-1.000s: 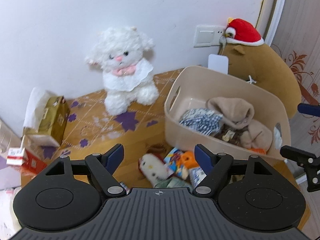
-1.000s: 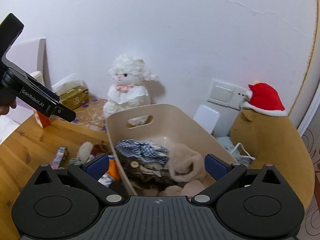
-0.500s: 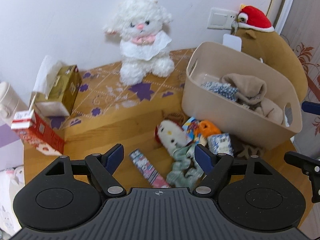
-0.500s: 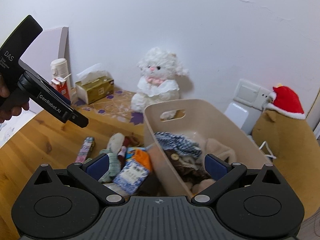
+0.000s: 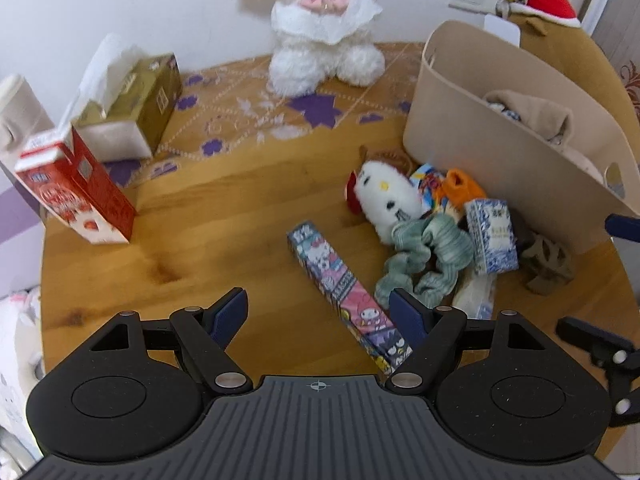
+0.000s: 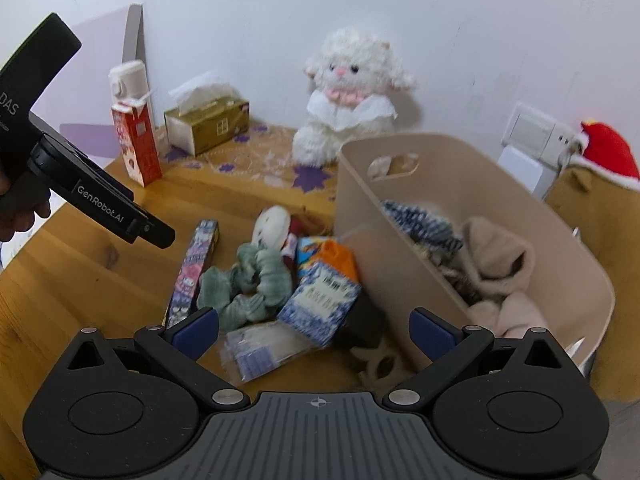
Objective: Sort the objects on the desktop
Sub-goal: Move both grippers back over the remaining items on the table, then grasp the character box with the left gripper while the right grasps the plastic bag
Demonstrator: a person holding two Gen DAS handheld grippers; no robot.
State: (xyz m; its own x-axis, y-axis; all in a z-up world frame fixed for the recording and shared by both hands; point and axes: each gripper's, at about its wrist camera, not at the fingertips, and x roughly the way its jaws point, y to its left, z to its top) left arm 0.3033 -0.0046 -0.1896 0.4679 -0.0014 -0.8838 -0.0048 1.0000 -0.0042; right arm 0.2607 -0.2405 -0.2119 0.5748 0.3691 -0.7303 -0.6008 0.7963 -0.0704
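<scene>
A pile of small items lies on the round wooden table beside a beige bin. In it are a long cartoon-print box, a white cat plush, a green scrunchie, a blue-and-white packet and an orange item. My left gripper hovers open over the near end of the long box, holding nothing. My right gripper is open and empty above the blue-and-white packet and a clear wrapped packet. The bin holds a beige garment and checked cloth.
A red carton and a gold tissue box stand at the table's left. A white lamb plush sits against the wall, with a brown plush in a red hat behind the bin. A brown hair clip lies by the bin.
Both grippers have sunk and tipped down toward the pile, which now fills the middle of each view. The left one moved left, away from the bin. Both stayed open.
</scene>
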